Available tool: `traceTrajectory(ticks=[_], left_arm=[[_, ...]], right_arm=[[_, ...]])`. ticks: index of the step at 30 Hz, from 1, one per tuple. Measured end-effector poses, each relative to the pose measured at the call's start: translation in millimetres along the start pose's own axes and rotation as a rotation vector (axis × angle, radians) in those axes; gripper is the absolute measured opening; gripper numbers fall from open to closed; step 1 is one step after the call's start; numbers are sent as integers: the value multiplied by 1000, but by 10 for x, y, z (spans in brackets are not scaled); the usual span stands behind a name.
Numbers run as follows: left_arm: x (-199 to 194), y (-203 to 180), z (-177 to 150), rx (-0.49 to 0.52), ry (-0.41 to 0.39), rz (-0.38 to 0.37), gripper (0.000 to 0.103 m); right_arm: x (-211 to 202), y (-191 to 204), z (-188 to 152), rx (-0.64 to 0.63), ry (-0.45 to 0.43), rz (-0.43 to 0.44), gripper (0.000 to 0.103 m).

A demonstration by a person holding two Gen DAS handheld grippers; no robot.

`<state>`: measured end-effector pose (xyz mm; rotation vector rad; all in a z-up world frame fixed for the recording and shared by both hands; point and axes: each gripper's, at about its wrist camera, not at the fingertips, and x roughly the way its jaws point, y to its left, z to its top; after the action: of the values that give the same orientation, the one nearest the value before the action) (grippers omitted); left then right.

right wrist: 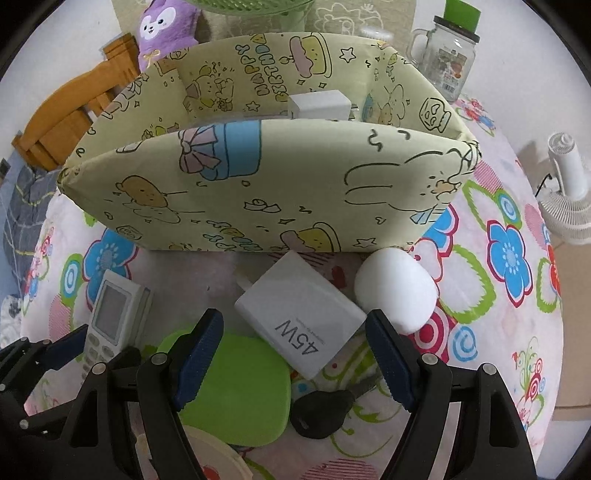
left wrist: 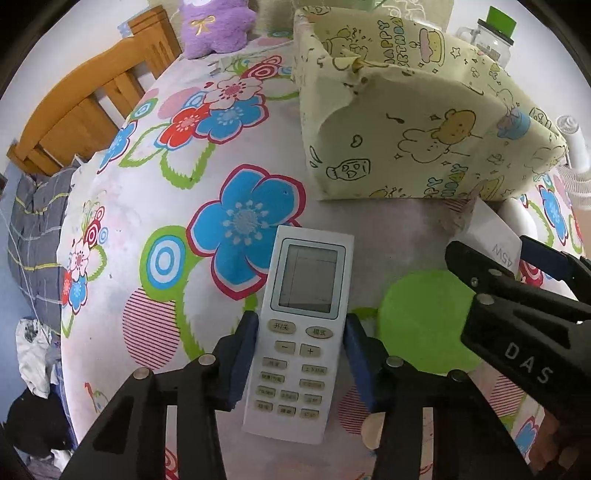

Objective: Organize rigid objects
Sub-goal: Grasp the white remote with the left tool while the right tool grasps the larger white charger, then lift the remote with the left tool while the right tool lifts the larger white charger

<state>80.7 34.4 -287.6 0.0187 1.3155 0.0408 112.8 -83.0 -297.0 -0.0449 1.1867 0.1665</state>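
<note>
A white remote control [left wrist: 301, 332] lies on the flowered cloth, and my left gripper [left wrist: 300, 365] is shut on it, blue pads against both its sides. It also shows in the right wrist view [right wrist: 110, 317]. My right gripper [right wrist: 291, 356] is open, with its fingers either side of a white 45W charger [right wrist: 301, 317] and a green flat disc [right wrist: 236, 387]. A black key [right wrist: 321, 408] lies between its fingers. A yellow cartoon-print fabric box [right wrist: 258, 192] stands just behind, with a white charger [right wrist: 319, 105] inside.
A white rounded object [right wrist: 395, 291] lies right of the charger. A tape roll [right wrist: 207, 454] sits under the right gripper. A glass mug jar [right wrist: 445, 61] and a purple plush [right wrist: 162, 29] stand at the back. A wooden headboard [left wrist: 81, 114] is at left, a white fan [right wrist: 569, 192] at right.
</note>
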Motion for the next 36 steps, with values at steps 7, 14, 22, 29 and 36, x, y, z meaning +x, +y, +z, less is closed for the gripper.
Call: traceTrajectory(ticks=[7,14,22,29,36], left_arm=[[44,-53,33,37,-12,18,48],[53,-75,69,39,-26,9,48],[35,-63,88,47,-26,-6,47],[-102,-109,86,58,-29,-38,46],[-267,-204,98,82,-54,-45,46]], right_arm=[[141,-45,1,66,18,9,79],[170,30,17,80,-2,-20,75],[88,-100,-88,104,-5,-25,74],[-113,-207,-140,132,-17,-33,74],[-308,-195,-161,166,-40,-36,74]])
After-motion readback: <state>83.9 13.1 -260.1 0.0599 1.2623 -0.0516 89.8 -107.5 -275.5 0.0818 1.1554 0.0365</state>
